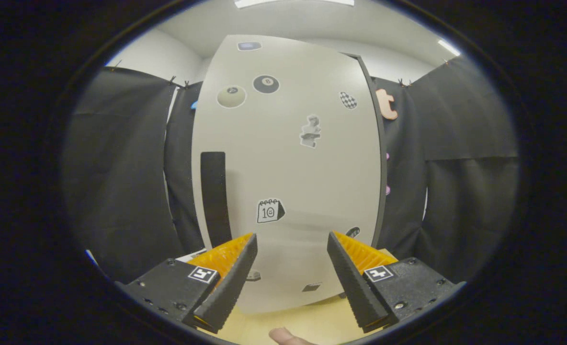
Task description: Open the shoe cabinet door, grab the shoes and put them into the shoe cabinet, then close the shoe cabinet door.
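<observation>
**Door shut, handle off to the left**

Fingertip [286, 337] of a person's hand nearest of all, poking in at the bottom over pale wooden surface [312, 321]. Just above it, gripper [291, 244] with fingers spread wide, nothing between them, nothing held. Both fingers clear of the door, pointing at its lower middle.

Shoe cabinet door [288, 172] straight ahead, beyond the fingertips: tall, pale, flat panel, upright and apparently closed, dotted with stickers. Among them a calendar sticker [269, 211] just above the left finger and a billiard-ball sticker [266, 84] high up. Dark edge strip down the right side. Long dark vertical handle [214, 199] near the left edge, running down to just above the left fingertip.

Shoes nowhere to be placed from this view; cabinet interior hidden behind the panel.

Judged handling: rigid board, light to swing, probably smooth and slick on its face, so no purchase on the flat itself. Best hold likely the dark vertical handle, if raised or recessed; depth not readable from here. Would call for a shift left, fingers astride the strip at mid-height, a firm close, then a pull along the hinge's arc, hinge presumably on the right. Risk: pads slipping off a shallow grip, or pulling straight instead of round.
</observation>
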A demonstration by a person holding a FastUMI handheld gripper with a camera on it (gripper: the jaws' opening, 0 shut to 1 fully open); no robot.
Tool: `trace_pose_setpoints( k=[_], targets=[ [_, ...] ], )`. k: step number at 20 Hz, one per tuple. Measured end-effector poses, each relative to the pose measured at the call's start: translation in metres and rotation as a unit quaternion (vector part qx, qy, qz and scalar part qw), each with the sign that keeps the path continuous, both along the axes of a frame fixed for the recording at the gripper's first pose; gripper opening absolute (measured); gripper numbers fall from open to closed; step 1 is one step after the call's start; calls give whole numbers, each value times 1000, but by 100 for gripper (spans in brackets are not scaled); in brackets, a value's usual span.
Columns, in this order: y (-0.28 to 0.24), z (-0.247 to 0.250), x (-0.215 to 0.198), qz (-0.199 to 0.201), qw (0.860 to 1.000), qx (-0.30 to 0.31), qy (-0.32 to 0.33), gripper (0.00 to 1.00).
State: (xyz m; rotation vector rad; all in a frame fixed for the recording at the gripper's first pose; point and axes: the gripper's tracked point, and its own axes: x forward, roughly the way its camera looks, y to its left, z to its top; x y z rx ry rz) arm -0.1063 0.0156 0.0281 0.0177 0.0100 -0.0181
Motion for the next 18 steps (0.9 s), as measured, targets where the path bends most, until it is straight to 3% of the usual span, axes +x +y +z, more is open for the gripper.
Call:
trace_pose_setpoints(
  k=[6, 18],
  targets=[
    [6, -1, -48, 28, 999, 19, -12, 97],
    [-10, -13, -169, 39, 997, 1, -64, 97]
  ],
)
